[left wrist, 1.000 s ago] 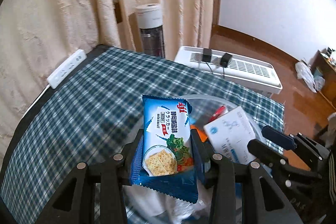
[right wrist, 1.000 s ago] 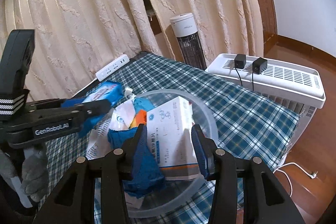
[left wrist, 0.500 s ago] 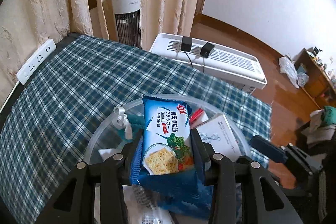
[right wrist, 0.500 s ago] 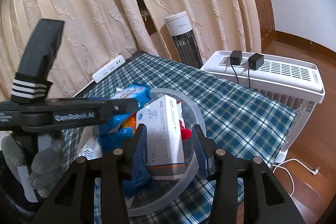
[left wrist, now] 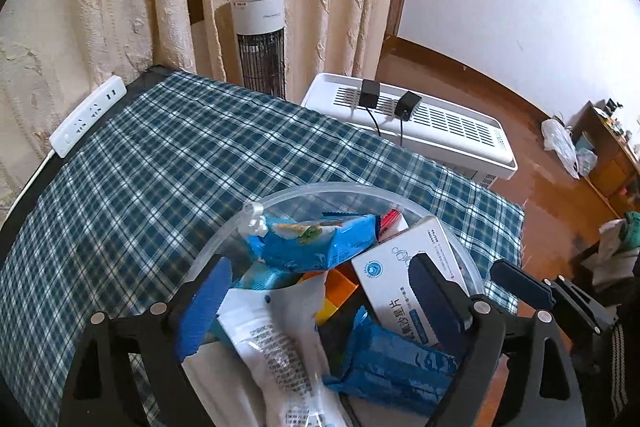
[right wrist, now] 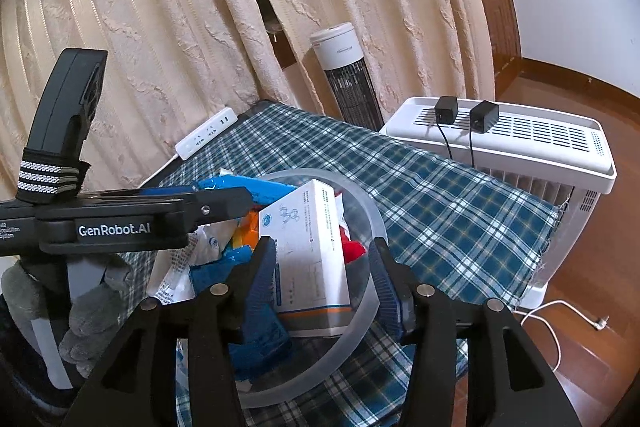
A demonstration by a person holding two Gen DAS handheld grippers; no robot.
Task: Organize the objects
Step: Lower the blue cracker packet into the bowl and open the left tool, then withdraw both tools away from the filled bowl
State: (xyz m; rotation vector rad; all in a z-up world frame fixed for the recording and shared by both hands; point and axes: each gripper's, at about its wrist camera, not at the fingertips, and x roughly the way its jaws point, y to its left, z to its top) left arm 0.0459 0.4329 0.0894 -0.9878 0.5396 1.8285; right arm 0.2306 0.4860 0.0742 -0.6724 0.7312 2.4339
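Note:
A clear round tub [left wrist: 320, 187] stands on the plaid tablecloth [left wrist: 160, 167], full of packets. The blue cracker packet [left wrist: 316, 243] lies on its side in the tub, free of my left gripper [left wrist: 318, 279], whose jaws are opening wide above it. A white medicine box [left wrist: 404, 275] leans beside it. In the right wrist view the box [right wrist: 308, 247] sits between the fingers of my right gripper [right wrist: 324, 255]. Its jaws are opening, with a gap on the box's right side by the tub rim [right wrist: 376, 227]. A grey-gloved hand [right wrist: 92, 311] holds the left gripper [right wrist: 220, 207].
A white power strip [left wrist: 88, 115] lies at the table's far left edge by the curtains. Behind the table stand a tower fan [left wrist: 260, 39] and a white heater [left wrist: 420, 123] with two black adapters on top. The cloth's right edge [right wrist: 552, 223] drops to a wooden floor.
My left gripper's jaws have sprung apart and the cracker packet has dropped onto the pile in the tub. The right gripper's jaws have parted slightly around the white box.

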